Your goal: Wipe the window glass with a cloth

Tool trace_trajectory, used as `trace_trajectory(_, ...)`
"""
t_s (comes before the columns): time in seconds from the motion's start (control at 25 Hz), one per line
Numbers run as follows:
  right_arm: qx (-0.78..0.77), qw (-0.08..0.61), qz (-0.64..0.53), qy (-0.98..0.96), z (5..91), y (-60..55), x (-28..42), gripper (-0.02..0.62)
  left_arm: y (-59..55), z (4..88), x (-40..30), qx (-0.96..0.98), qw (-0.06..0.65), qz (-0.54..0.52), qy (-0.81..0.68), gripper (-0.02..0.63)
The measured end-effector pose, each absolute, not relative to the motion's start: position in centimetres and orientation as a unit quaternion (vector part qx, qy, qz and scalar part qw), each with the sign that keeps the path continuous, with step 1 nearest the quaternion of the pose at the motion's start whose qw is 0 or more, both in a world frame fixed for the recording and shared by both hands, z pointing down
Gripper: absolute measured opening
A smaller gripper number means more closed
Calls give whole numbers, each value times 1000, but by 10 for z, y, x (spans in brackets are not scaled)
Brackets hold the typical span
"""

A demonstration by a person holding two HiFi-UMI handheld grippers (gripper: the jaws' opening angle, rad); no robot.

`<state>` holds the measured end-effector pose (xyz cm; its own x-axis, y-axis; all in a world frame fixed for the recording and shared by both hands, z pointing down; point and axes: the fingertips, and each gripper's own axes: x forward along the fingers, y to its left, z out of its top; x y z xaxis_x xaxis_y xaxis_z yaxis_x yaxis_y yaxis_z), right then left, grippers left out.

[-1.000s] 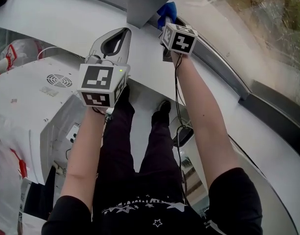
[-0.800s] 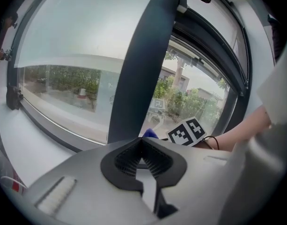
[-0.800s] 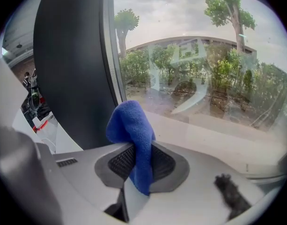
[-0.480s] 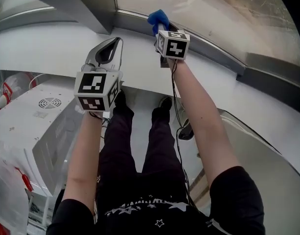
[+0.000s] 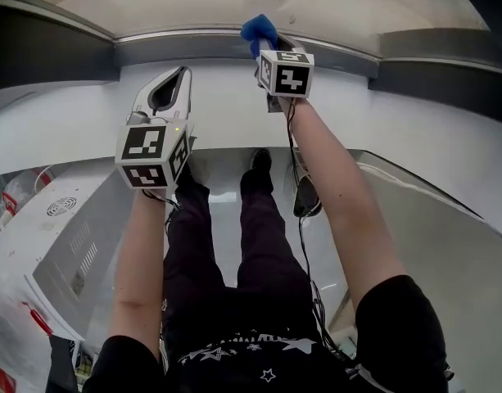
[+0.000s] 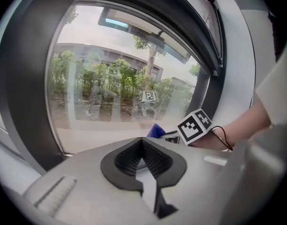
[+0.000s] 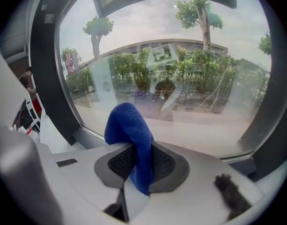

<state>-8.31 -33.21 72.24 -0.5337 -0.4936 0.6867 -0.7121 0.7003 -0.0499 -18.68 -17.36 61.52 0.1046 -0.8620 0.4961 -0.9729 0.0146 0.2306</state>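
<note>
While the right hand-held gripper (image 7: 141, 165) clamps the blue cloth (image 7: 128, 125) between closed jaws, a rounded fold stands up past the tips, close to the window glass (image 7: 180, 74) near its lower frame. I cannot tell whether it touches. To wipe well, I would press that soft fold against the pane rather than the hard jaw tips, then sweep in overlapping passes. The exposed fold looks small, so light, even pressure should keep it from pulling out. The left hand-held gripper (image 6: 143, 156) is closed on nothing, above the white sill (image 5: 79, 121) and clear of the wiping path.
</note>
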Motion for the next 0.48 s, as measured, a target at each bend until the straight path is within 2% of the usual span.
trace_trajectory(0.48, 430, 312, 211, -820, 719, -408, 87, 74, -266, 623, -44, 752, 266, 147, -586, 8)
